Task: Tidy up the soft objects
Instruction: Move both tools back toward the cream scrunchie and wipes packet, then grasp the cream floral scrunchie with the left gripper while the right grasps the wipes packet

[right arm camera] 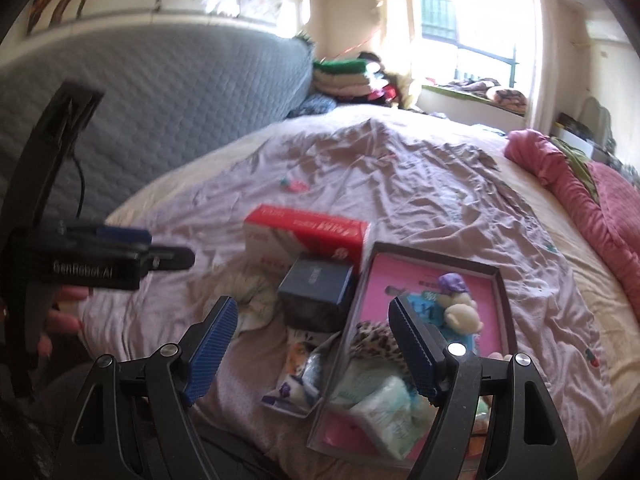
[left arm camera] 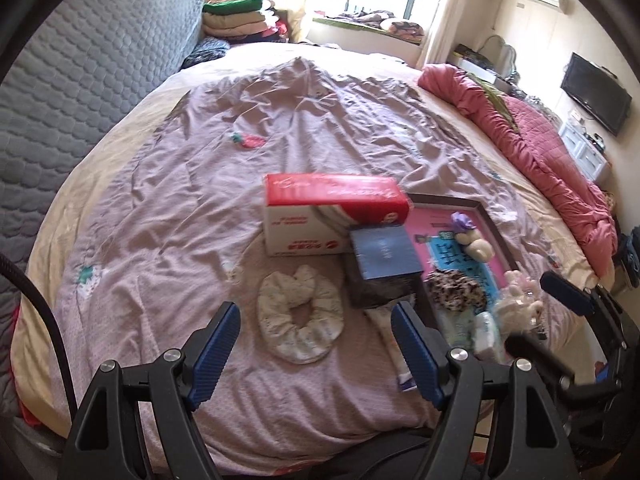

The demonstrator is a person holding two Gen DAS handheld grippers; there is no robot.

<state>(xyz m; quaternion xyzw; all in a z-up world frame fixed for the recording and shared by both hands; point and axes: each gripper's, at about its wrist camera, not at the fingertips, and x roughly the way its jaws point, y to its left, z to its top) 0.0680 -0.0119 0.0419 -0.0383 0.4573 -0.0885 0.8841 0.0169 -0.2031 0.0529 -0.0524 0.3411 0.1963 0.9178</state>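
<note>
A pale scrunchie (left arm camera: pixel 301 317) is being shown lying flat on the mauve bedspread (left arm camera: pixel 160 220), at the near middle of the bed, framed between the 2 blue pads of the left gripper (left arm camera: pixel 316 330), whose jaws are being held wide with nothing between them. Just right of it, a dark blue box (left arm camera: pixel 385 252) is being seen against a red and white carton (left arm camera: pixel 320 216) lying farther back. To the right of these, a shallow dark-rimmed tray (right arm camera: pixel 505 312) with a pink lining is being occupied by a leopard-print scrunchie (right arm camera: pixel 376 342), a cream plush toy with a purple top (right arm camera: pixel 460 312) and pale tissue packs (right arm camera: pixel 384 412). A small printed packet (right arm camera: pixel 294 384) is being seen on the bedspread just left of the tray's near end. The right gripper (right arm camera: pixel 314 336) is being held above the tray's left edge, its jaws likewise spread wide and gripping nothing. A rolled pink quilt (left arm camera: pixel 532 148) is being seen along the bed's right side, and a grey padded headboard (left arm camera: pixel 88 80) on the left.
</note>
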